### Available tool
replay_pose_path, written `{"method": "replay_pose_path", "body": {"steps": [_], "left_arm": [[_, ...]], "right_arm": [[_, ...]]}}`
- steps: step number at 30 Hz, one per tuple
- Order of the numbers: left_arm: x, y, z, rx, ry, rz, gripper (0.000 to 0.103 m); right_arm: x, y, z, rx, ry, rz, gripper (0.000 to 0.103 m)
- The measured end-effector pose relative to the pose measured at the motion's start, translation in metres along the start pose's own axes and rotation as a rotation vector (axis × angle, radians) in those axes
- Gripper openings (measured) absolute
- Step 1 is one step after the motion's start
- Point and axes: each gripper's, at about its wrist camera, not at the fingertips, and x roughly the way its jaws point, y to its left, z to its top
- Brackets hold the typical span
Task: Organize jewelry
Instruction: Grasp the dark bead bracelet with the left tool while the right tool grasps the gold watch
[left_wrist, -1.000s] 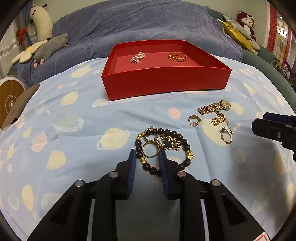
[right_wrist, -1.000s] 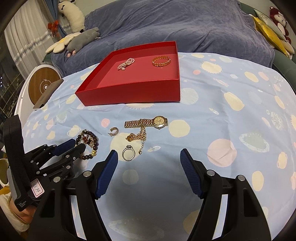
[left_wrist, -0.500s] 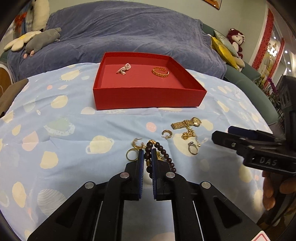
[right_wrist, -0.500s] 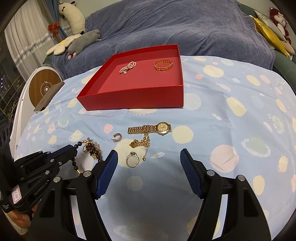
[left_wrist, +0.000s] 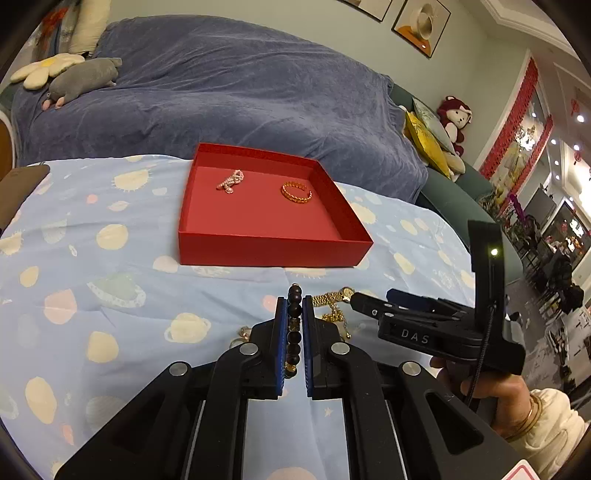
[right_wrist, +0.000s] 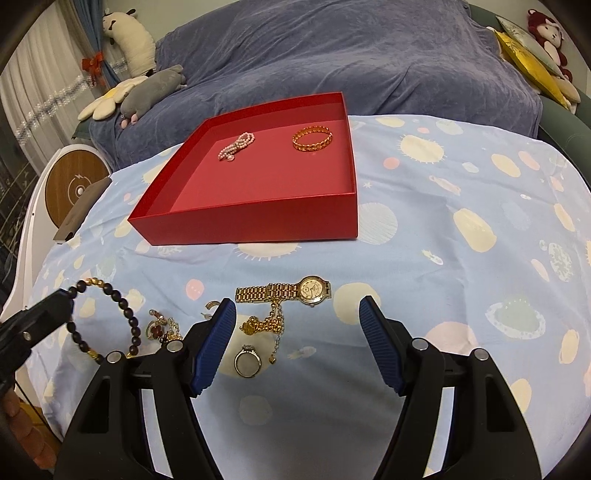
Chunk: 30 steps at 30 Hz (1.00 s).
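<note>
My left gripper (left_wrist: 294, 306) is clamped on the dark bead bracelet (left_wrist: 294, 332); beads run between the blue pads (left_wrist: 281, 343) and one bead pokes out past the tips. In the right wrist view the bracelet (right_wrist: 107, 321) hangs as a loop from the left gripper's tip (right_wrist: 55, 310), apparently above the blue spotted cloth (right_wrist: 461, 258), though I can't tell whether its bottom touches. My right gripper (right_wrist: 298, 314) is spread wide, nothing between the fingers, hovering near the loose pile. Between its fingers on the cloth: gold watch (right_wrist: 295, 291), with a gold chain (right_wrist: 267, 325) tangled just below it and a ring (right_wrist: 247, 365) nearer the camera. Left of that, a small hoop earring (right_wrist: 211, 305) and a red clover charm piece (right_wrist: 157, 328) beside the bracelet loop. The red box (right_wrist: 258, 218) sits further back on the cloth, well apart from the pile; inside it a pearl strand (right_wrist: 236, 146) on the left and a gold bangle (right_wrist: 312, 138) on the right, apart from each other. Behind the table is a sofa under a blue-grey throw (left_wrist: 221, 92), with plush toys (left_wrist: 74, 75) at its left end.
</note>
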Motion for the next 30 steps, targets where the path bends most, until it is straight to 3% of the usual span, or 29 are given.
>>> {"method": "replay_pose_path", "body": {"steps": [12, 23, 30], "left_arm": [[-0.009, 0.037, 0.014, -0.086, -0.025, 0.053, 0.005], [-0.001, 0.037, 0.012, -0.085, -0.001, 0.051, 0.005], [0.004, 0.033, 0.010, -0.086, 0.013, 0.035, 0.005]], "right_arm": [[0.032, 0.005, 0.000, 0.051, 0.083, 0.051, 0.062], [0.045, 0.016, 0.014, 0.034, 0.041, 0.017, 0.061], [0.052, 0.023, 0.015, -0.035, -0.017, -0.057, 0.046]]}}
